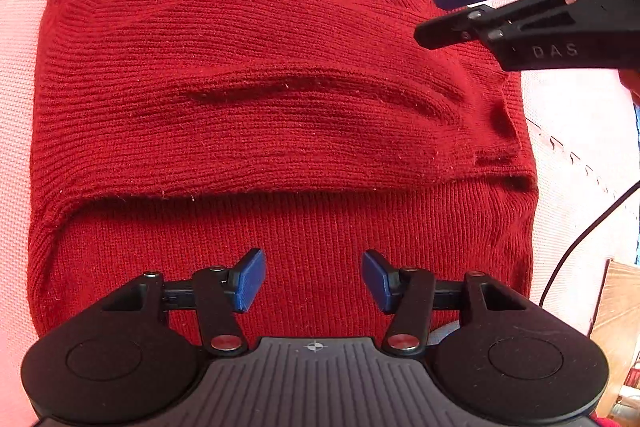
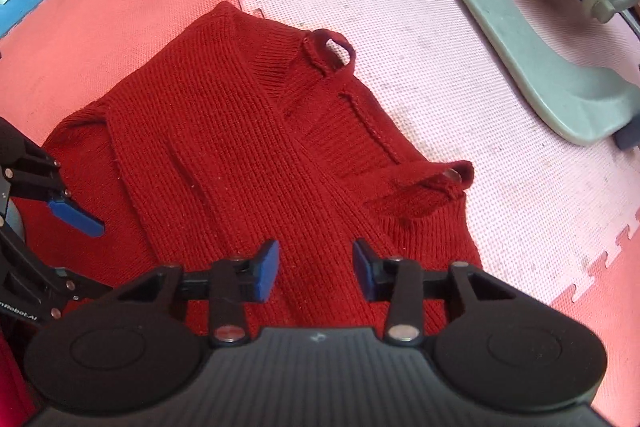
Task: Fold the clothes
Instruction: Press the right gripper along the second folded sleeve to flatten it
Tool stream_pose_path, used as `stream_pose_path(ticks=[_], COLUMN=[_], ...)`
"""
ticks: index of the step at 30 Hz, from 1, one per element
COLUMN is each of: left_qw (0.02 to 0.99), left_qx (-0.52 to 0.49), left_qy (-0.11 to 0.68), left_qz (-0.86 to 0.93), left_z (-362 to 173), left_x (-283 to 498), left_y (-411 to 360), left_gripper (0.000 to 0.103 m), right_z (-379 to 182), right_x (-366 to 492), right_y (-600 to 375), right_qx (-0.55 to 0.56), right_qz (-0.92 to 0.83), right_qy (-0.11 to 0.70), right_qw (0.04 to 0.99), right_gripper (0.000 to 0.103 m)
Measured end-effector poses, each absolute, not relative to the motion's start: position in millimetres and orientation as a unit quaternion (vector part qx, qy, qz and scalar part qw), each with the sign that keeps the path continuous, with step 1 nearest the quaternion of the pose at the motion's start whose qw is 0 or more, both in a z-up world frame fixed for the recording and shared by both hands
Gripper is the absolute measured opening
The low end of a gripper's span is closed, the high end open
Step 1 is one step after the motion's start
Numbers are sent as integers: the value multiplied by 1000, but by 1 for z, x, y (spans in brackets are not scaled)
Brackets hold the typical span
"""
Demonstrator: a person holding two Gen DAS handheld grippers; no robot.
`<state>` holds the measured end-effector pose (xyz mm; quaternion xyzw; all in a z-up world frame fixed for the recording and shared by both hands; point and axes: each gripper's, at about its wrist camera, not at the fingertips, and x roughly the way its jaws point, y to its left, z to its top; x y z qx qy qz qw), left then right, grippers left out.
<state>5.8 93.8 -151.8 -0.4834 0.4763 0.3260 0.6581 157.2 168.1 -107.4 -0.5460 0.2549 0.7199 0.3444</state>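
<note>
— Across the seam where the red tile meets the pale tile of the foam mat (image 2: 460, 39), the red knitted garment (image 1: 280, 115) is laid flat, partly folded: one flap is seen doubled over the body, its hem running across the middle in the left wrist view, and the strap loops (image 2: 332, 51) are turned toward the pale tile.

— How are the grippers held?

— Nothing is gripped by either. The left gripper (image 1: 314, 281) is held over the near edge of the garment, jaws parted, no cloth between the pads. The right gripper (image 2: 316, 271) is held over the side next to the straps, jaws narrower but released, no cloth pinched.

— Which step is judged to be in hand?

— A pause between folds, it would seem; one fold is judged done and a second not yet begun.

— What is called for next?

— Probably both grippers must be lowered onto one edge, all layers pinched together, and that edge carried over evenly, so the flap beneath is not dragged loose.
</note>
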Motion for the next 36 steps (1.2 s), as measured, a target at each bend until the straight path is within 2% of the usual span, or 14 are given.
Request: stream_pose_path(ticks=[19,21,22,23,32,36], left_qw=[687,686,685,685,686,686], left_qx=[-460,-463,-464,-466,-469,-467], left_qy=[472,471,471,470,469,472], left_qz=[307,306,305,305,299,295], left_z=[-118,-119,-120,-120,-122,-123], left_x=[6,6,5,5,2,2], left_y=[78,77,76,76,76,74], left_gripper=[56,56,56,56,56,56], right_z=[-140,-151,-156,-159,-141,-150], right_x=[132,131,131,130,146,145], right_y=[192,196,198,198,201,203], right_qx=[-598,-602,-606,-611,-591,-601], right_qz=[705,699,694,692,687,670], right_qy=[237,252,260,258,240,217], right_qw=[298,292,289,285,349,377], right_gripper=[40,31,10,7,5,5])
